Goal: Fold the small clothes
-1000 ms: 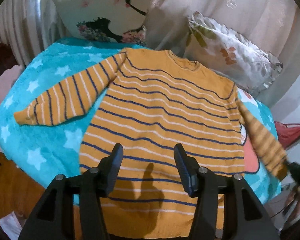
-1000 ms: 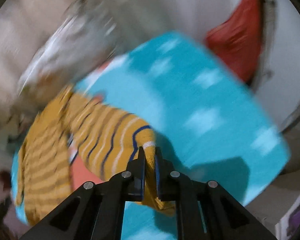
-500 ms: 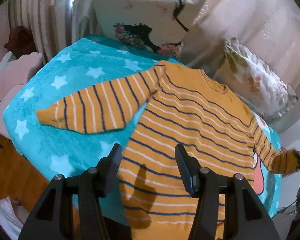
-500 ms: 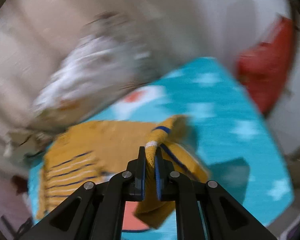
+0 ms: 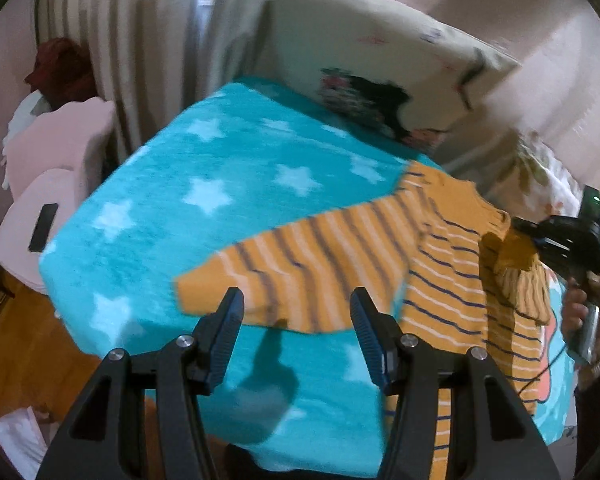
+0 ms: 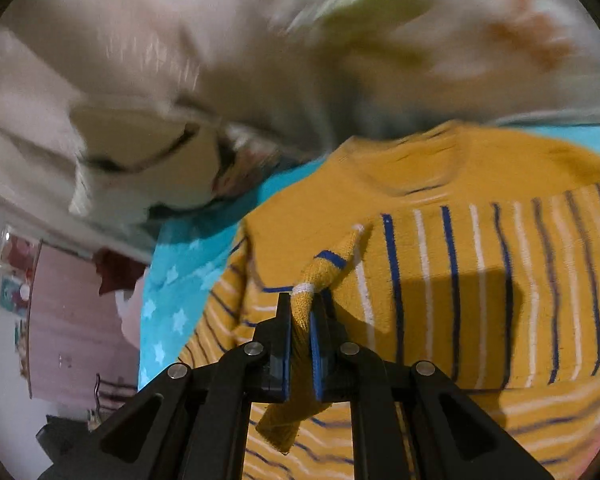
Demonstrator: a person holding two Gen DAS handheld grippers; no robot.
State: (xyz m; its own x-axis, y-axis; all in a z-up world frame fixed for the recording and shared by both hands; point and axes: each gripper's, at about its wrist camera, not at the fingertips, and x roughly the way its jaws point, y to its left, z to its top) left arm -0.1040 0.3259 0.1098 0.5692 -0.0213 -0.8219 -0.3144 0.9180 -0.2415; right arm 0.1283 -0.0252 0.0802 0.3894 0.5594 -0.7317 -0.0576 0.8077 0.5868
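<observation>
An orange sweater [image 5: 452,280] with blue and white stripes lies on a teal star blanket [image 5: 204,208]. Its left sleeve [image 5: 300,272] lies spread flat. My left gripper [image 5: 296,320] is open and empty, hovering just above that sleeve's cuff end. My right gripper [image 6: 300,328] is shut on the right sleeve's cuff [image 6: 320,280] and holds it lifted over the sweater's chest [image 6: 480,272]. It also shows in the left wrist view [image 5: 564,240], with the folded-over sleeve [image 5: 516,280] hanging from it.
Two patterned pillows [image 5: 380,72] lean against the curtain at the back of the blanket. A pink chair [image 5: 56,184] with a dark phone [image 5: 43,227] on it stands left of the bed. The blanket's front edge [image 5: 140,364] drops to a wooden floor.
My right gripper has carried the right sleeve up and across onto the sweater's body. My left gripper has swung left, from over the hem to over the left sleeve.
</observation>
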